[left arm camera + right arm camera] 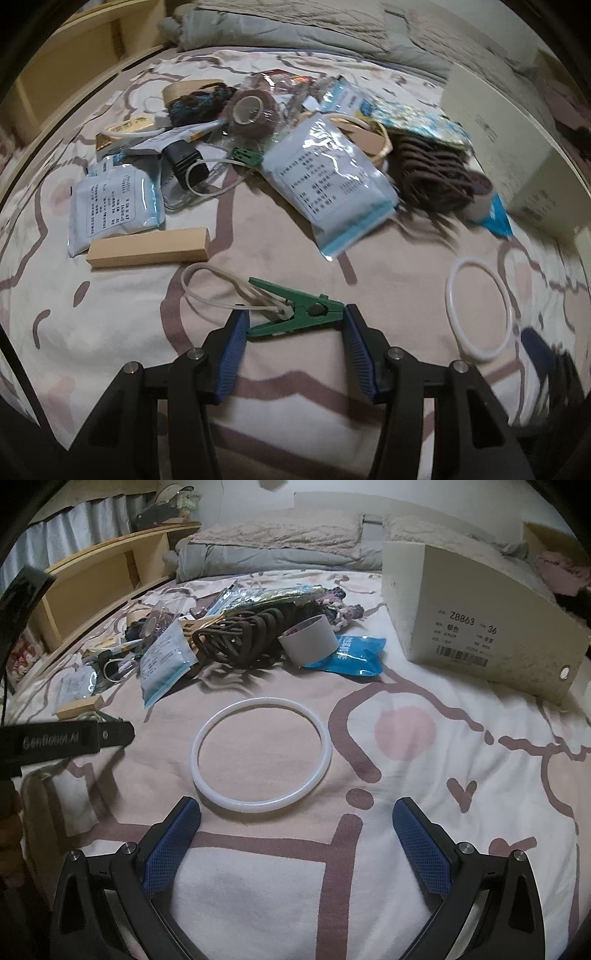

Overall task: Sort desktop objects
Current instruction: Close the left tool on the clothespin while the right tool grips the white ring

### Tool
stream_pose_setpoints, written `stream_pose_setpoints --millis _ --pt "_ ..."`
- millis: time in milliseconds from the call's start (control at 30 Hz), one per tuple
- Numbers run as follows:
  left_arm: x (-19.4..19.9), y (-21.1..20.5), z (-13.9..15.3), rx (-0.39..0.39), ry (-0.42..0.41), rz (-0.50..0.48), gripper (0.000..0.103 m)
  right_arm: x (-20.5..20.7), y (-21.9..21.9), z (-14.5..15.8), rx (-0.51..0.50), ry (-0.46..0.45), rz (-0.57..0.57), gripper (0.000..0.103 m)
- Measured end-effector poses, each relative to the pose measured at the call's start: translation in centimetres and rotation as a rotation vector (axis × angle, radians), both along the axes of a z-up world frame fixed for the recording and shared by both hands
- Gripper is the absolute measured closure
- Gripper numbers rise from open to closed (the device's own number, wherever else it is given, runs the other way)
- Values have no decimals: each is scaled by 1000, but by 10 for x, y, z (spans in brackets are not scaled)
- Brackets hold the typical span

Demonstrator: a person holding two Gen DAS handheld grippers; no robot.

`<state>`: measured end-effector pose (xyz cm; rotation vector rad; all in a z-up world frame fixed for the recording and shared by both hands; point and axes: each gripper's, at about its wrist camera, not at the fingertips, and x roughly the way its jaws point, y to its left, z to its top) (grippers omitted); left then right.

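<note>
Left wrist view is showing a green plastic clip (295, 314) lying on the patterned bedsheet (295, 380), just between the two blue pads of the left gripper (295, 318). The pads are touching both ends of the clip, so I am judging that the left gripper is pinching it along its length. A thin white elastic loop (214, 286) is hanging in the clip's mouth and is trailing to the left on the sheet.

A wooden block (147, 246) is lying just beyond the clip, on the far left. Further away the main pile is waiting unsorted: sealed mask packets (328, 177), a roll of brown bandage (255, 110), a black charger plug (188, 164), and a bundle of dark brown hair ties (428, 173).

To the right, a large white ring (260, 755) is lying alone on the sheet, well apart from the pile. The right gripper (295, 814) is hovering near it with its fingers spread wide and nothing between them; the ring is just beyond its tips. A cream shoe box (469, 616) is standing on the far right, and it is probably the place where things should go, but I cannot tell what is inside.

In my judgement the sorting is only beginning: almost everything is remaining in one heap, and only the clip is being taken now.
</note>
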<state>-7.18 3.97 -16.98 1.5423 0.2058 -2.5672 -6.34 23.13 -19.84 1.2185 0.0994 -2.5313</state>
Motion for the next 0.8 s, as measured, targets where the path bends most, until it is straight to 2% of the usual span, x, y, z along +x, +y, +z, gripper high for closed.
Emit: stream_pose_setpoints --millis 233,367,467,800 --pt "8 -1 -1 6 5 -47 51 -5 -2 6 21 -50 71 0" --pt "11 -4 -3 31 45 -16 51 -11 -15 10 62 -42 114 0" --pt "14 -2 -4 22 69 -4 51 -19 -25 9 85 -36 135 0" --pt "23 3 -8 -23 119 25 51 -29 -27 1 49 -16 177 2"
